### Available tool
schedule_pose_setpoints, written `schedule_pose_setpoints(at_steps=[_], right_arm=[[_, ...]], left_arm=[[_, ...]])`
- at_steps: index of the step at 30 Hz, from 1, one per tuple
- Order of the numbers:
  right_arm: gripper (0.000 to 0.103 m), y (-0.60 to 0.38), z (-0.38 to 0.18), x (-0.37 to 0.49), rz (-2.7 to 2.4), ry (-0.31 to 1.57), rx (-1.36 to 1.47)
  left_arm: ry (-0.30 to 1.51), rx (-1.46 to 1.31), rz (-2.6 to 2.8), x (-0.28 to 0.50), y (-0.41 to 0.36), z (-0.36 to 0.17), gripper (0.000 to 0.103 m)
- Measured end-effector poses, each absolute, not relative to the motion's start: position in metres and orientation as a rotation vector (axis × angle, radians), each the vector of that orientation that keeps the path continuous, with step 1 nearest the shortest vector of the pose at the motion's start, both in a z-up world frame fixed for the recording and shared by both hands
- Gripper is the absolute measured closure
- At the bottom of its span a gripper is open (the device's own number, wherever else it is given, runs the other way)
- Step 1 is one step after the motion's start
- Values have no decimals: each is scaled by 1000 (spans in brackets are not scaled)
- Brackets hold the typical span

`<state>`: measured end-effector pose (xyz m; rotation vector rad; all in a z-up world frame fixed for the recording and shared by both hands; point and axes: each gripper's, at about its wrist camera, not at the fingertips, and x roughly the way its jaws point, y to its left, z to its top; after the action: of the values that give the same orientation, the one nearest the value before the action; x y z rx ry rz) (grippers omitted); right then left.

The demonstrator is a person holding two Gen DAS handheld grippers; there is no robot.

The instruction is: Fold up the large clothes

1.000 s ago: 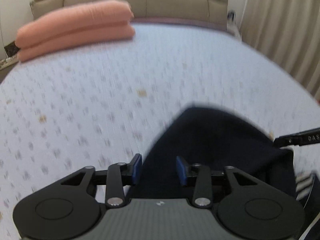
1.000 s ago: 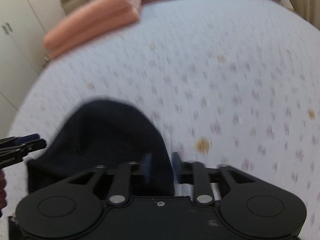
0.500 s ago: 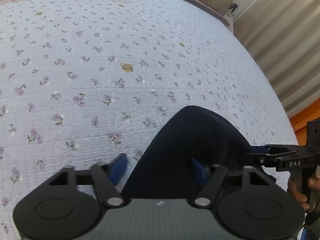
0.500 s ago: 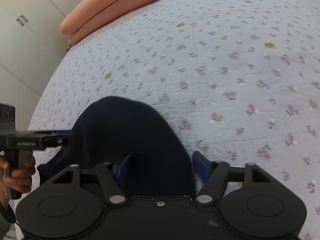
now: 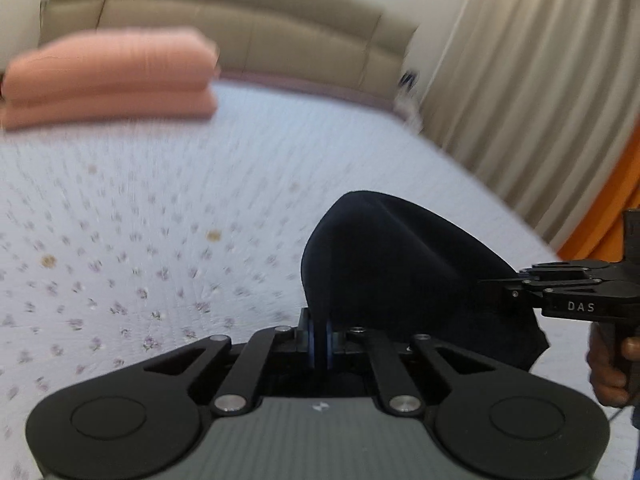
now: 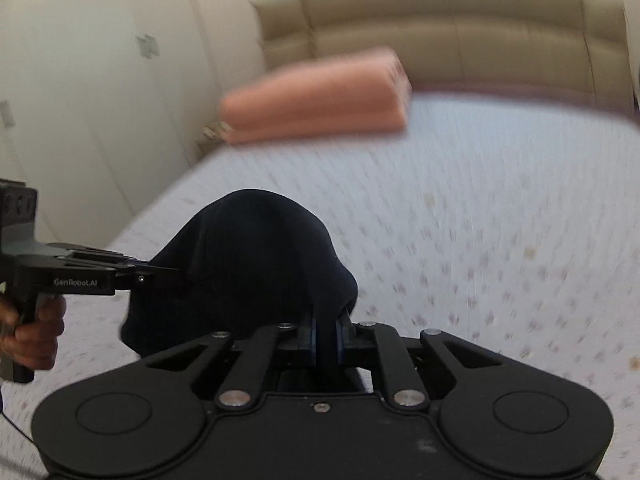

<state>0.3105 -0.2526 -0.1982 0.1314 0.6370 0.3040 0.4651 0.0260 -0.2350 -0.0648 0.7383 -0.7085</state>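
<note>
A dark navy garment hangs bunched above a lilac flowered bedspread. In the left wrist view my left gripper is shut, its blue pads pinching a fold of the cloth. My right gripper reaches in from the right, held by a hand, its tips at the garment's far side. In the right wrist view the garment rises from my right gripper, whose jaws are closing with a fold pressed between the pads. The left gripper comes in from the left.
A folded pink blanket lies at the head of the bed by a beige padded headboard. Pale curtains hang on the right. White wardrobe doors stand to the left of the bed.
Both grippers stood open around the garment's edges half a second ago and now pinch it. Both hands have risen and tilted up, bringing the headboard into view.
</note>
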Motion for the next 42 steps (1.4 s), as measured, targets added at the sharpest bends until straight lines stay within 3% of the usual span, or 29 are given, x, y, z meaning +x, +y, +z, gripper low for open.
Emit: schedule_pose_setpoints(at_steps=[6,11,14,16,18,20,21,25,28,31,33,34,35,36,37,38,42], right_arm=[[93,-215,-154,188,316,506,-102],[91,-206,-170,119,301,543,-195],[60,-215,-203,88,275,732,-145],[60,-225,-224,68,260,880,-49],[46,-236,-244,57,214,1006,75],[43,-246,-255,54,190,1075,227],[34,-250,-259,56,173,1091,299],[30,-264,-269,74,119,1111,647],[26,-262,-269,86,118,1072,832],[24,-247,-269,93,84,1093,838],[23,-238,-279,97,98,1125,835],[23,-229,-284,101,96,1137,816],[33,-222,-286,102,82,1158,773],[66,-215,-286,104,82,1172,724],[90,-209,-283,104,101,1166,689],[95,-209,-276,102,114,1132,686],[95,-219,-229,83,84,997,548]], left_arm=[[620,-32,-726,336,52,-175,97],[708,42,-813,235,56,-178,97],[875,116,-879,187,52,-211,95],[1011,182,-877,159,50,-243,94],[1100,167,-847,145,56,-265,92],[1159,64,-789,142,69,-279,92],[1167,-12,-743,147,77,-283,87],[1176,-327,-588,182,97,-295,55],[1160,-457,-539,200,99,-302,54],[1164,-504,-525,216,87,-307,46],[1200,-459,-514,222,71,-316,54],[1217,-420,-506,223,62,-320,80],[1233,-363,-499,225,52,-324,98],[1235,-317,-494,225,44,-326,98],[1213,-281,-497,225,39,-329,98],[1179,-271,-512,219,38,-322,98],[1004,-456,-613,204,66,-287,98]])
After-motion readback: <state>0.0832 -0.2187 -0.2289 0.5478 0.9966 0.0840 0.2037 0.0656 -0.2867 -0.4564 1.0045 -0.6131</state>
